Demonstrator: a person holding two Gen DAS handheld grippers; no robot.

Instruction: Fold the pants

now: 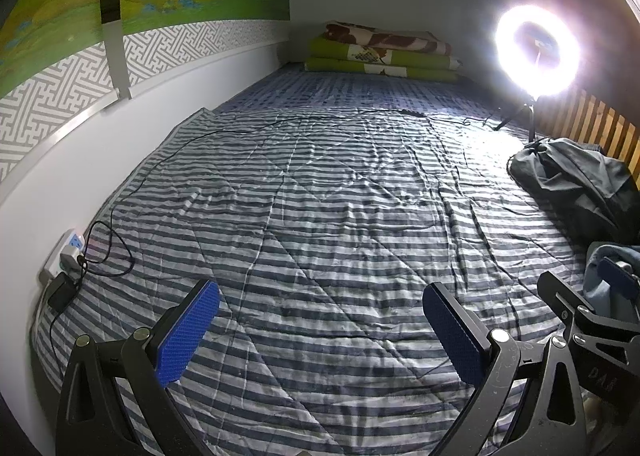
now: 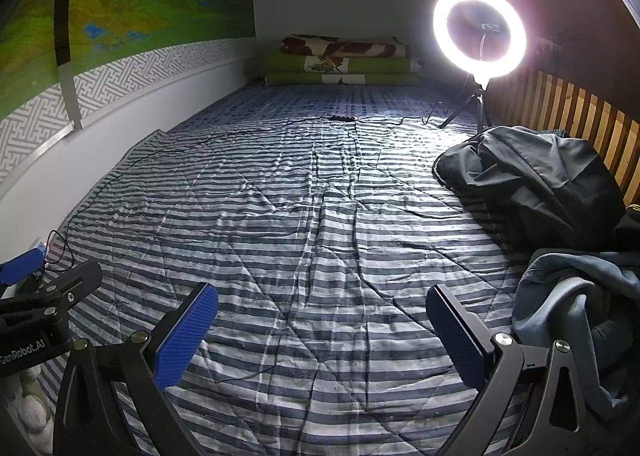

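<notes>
Left wrist view: left gripper (image 1: 320, 330) spread wide, blue pads (image 1: 188, 334) well apart, nothing between them, hovering over striped quilt (image 1: 320, 196). At right edge, part of right gripper (image 1: 592, 308), partly cut off, touching or just beside blue-grey pants (image 1: 600, 268); contact unclear from here. Pants bunched at right edge of quilt, unfolded. Dark garment (image 1: 576, 180) heaped further back on right, near wooden slat rail (image 1: 600, 124). Ring light (image 1: 538, 56) lit on small tripod at far right. Black cable (image 1: 224, 136) running across quilt to power strip (image 1: 68, 252) by left wall. Folded blankets (image 1: 384, 52) stacked at far end.

Right wrist view: right gripper (image 2: 322, 332) released, jaws wide, empty, over quilt (image 2: 300, 216). Pants (image 2: 580, 296) crumpled just right of right finger, beside it, not grasped. Dark garment (image 2: 532, 184) behind pants, against slat rail (image 2: 580, 116). Left gripper (image 2: 48, 288) visible at left edge, only partly in frame. Ring light (image 2: 480, 32) at far right, folded blankets (image 2: 344, 60) at back wall.
</notes>
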